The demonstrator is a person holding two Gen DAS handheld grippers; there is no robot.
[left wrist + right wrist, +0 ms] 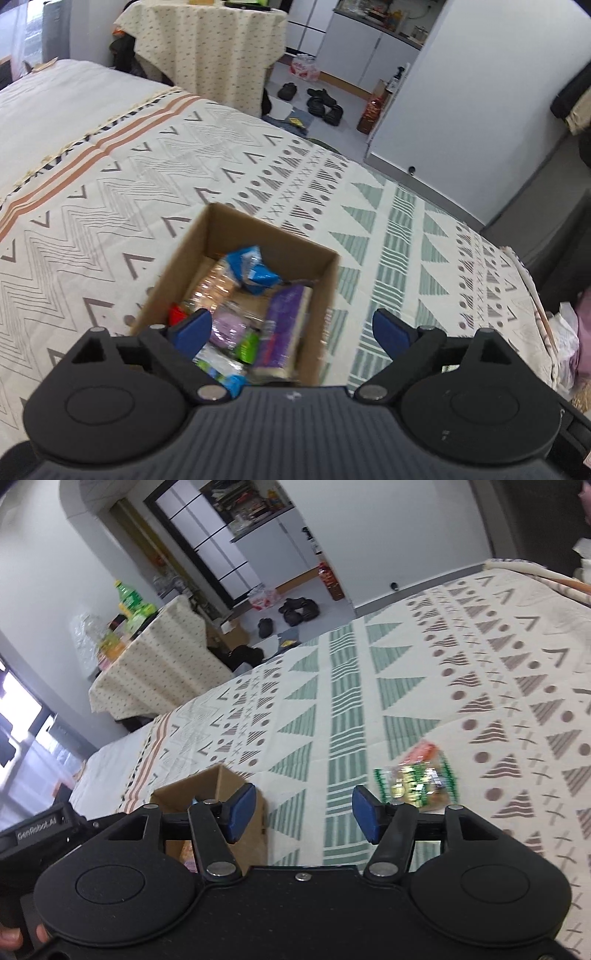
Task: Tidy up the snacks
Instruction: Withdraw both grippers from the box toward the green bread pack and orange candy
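A cardboard box (pixel 221 225) stands on the patterned bedspread, holding several snack packs: a blue one (pixel 255 269), a purple one (pixel 284 321), a clear pack of biscuits (pixel 214 284). My left gripper (pixel 291 332) hovers over the box's near side, jaws wide open with nothing between them. In the right wrist view the same box (pixel 218 786) sits at lower left. A clear snack bag with green and orange print (pixel 417 779) lies on the bedspread just past the right fingertip (pixel 364 812). My right gripper (pixel 303 812) is open, nothing between its pads.
The bedspread (pixel 110 177) stretches left and far of the box. Beyond the bed stand a cloth-covered table (pixel 207 48) with bottles (pixel 129 602), shoes (pixel 321 99) on the floor, and a white wall (pixel 461 92). Another hand-held device (pixel 33 834) shows at lower left.
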